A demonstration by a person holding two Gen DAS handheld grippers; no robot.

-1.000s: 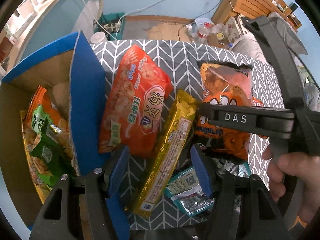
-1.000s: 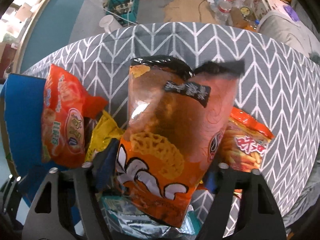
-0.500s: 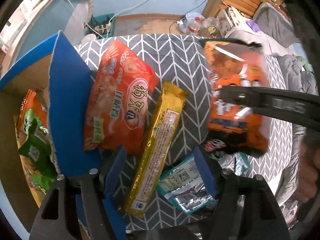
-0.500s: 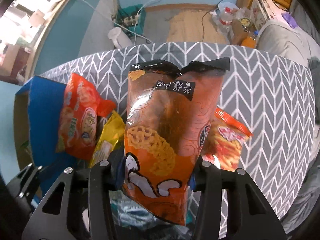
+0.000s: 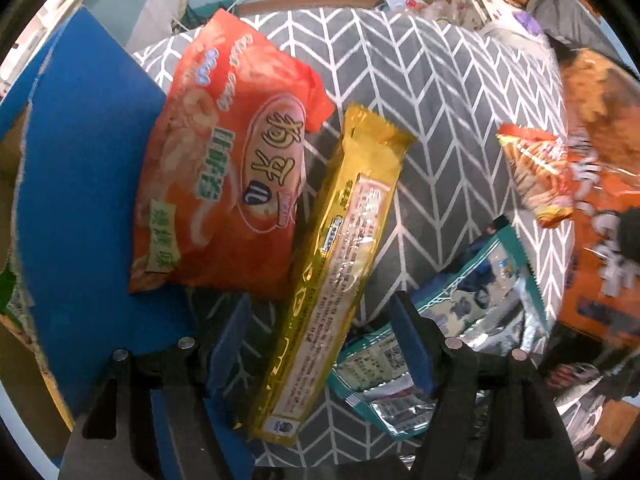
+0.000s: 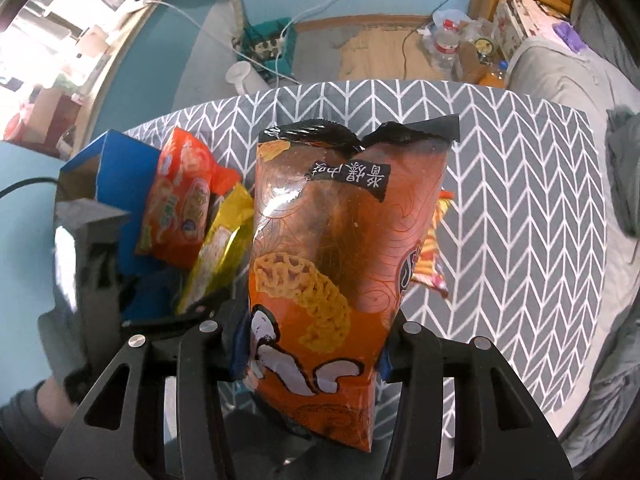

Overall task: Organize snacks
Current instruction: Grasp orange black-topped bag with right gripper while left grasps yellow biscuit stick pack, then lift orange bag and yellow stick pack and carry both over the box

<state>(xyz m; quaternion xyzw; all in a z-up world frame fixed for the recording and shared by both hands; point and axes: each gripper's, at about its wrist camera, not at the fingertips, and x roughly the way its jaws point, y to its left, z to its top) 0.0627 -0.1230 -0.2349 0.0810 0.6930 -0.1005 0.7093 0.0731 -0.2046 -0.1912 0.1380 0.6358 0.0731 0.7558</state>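
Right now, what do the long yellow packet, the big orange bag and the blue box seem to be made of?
The long yellow packet looks like glossy metallised plastic film: it mirrors light and has crimped ends. The big orange bag, pinched in the right gripper, seems shiny plastic film, creased, with bright glare. The blue box appears to be cardboard, matt blue outside, with a rough brown edge.

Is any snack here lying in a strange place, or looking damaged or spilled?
Nothing looks torn or spilled. One oddity: the red-orange snack bag lies tilted, half on the box's blue flap and half on the tablecloth, with the yellow packet slanted against it. The right gripper holds an orange bag upside down.
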